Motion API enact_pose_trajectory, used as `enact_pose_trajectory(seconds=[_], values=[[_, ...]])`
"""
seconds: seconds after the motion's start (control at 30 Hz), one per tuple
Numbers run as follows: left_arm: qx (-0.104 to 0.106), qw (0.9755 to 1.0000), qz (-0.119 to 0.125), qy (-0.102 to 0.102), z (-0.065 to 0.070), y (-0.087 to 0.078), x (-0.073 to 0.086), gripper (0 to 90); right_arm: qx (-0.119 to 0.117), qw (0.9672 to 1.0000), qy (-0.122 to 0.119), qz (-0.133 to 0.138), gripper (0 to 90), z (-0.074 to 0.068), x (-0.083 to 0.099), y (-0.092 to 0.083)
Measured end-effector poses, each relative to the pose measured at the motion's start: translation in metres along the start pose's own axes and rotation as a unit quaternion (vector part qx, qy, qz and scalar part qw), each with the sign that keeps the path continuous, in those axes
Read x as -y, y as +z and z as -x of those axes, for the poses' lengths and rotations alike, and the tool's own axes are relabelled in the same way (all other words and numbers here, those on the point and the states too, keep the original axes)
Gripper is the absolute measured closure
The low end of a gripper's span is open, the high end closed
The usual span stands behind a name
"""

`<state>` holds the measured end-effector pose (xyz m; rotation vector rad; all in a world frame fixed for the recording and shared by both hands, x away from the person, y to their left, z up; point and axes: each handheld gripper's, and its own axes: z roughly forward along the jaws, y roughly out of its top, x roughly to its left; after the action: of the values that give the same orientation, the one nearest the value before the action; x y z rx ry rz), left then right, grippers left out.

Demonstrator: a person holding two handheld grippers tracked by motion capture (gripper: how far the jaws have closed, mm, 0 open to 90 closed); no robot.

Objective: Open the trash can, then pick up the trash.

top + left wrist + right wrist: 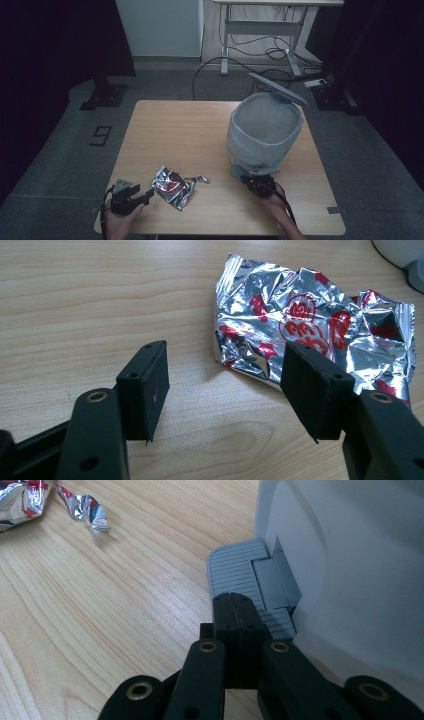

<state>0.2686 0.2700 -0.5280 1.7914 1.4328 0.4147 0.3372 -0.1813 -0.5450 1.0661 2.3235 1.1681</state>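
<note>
While right tool, jaws shut and empty, presses bin pedal propping lid up, left tool gapes empty before foil wrapper on worktop.

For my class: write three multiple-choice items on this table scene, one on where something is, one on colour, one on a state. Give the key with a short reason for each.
1. Where does the crumpled foil wrapper lie?
A. inside the bin
B. on the table, between the two grippers
C. on the floor

2. What colours show on the wrapper?
A. silver with red print
B. plain blue
C. green and yellow

3. How do the jaws of the right gripper stand at the pedal of the bin?
A. wide apart
B. clamped on the wrapper
C. shut together, tips on the pedal

Key:
1 B: the high view shows it on the table, just right of the open left gripper and left of the right gripper.
2 A: the left gripper view shows shiny silver foil with red marks.
3 C: the right gripper view shows the pads pressed together over the ribbed grey pedal.
</note>
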Motion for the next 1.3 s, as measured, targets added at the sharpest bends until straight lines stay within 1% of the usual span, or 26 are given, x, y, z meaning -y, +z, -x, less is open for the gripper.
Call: enact_pose_trajectory(seconds=[0.27, 0.47, 0.67, 0.73, 0.77, 0.9, 1.03, 1.1, 1.27, 1.3], values=[[0.002, 1.0, 0.001, 0.0, 0.0, 0.0, 0.0, 36.3, 0.0, 1.0, -0.002, 0.0, 90.0, 0.0, 0.0, 0.0], [0.004, 1.0, 0.007, 0.0, 0.0, 0.0, -0.002, 36.8, 0.003, 1.0, -0.004, 0.0, 90.0, -0.001, 0.0, 0.0], [0.005, 0.9999, 0.011, 0.003, 0.0, 0.004, -0.005, 38.3, 0.003, 1.0, -0.004, -0.001, 90.0, -0.001, 0.0, 0.0], [0.006, 0.9999, 0.008, 0.002, -0.002, 0.01, -0.008, 39.4, 0.004, 1.0, -0.005, 0.0, 90.0, -0.001, 0.0, 0.0], [0.006, 0.9999, 0.008, 0.002, -0.002, 0.01, -0.008, 40.5, 0.004, 1.0, -0.005, 0.0, 90.0, -0.001, 0.0, 0.0], [0.006, 0.9999, 0.004, 0.011, -0.001, 0.023, -0.014, 41.7, 0.004, 1.0, -0.005, 0.0, 90.0, -0.001, 0.0, 0.0], [0.003, 0.9998, -0.001, 0.02, 0.001, 0.032, -0.017, 42.1, 0.003, 1.0, -0.005, 0.0, 90.0, -0.001, 0.0, 0.0], [0.004, 0.9996, -0.005, 0.026, 0.002, 0.035, -0.018, 42.0, 0.003, 1.0, -0.005, 0.0, 90.0, -0.001, 0.0, 0.0], [0.004, 0.9996, -0.01, 0.028, 0.002, 0.041, -0.018, 41.6, 0.003, 1.0, -0.005, 0.0, 90.0, -0.001, 0.0, 0.0], [0.002, 0.9995, -0.014, 0.028, 0.001, 0.043, -0.017, 41.8, 0.003, 1.0, -0.005, 0.0, 90.0, -0.001, 0.0, 0.0]])
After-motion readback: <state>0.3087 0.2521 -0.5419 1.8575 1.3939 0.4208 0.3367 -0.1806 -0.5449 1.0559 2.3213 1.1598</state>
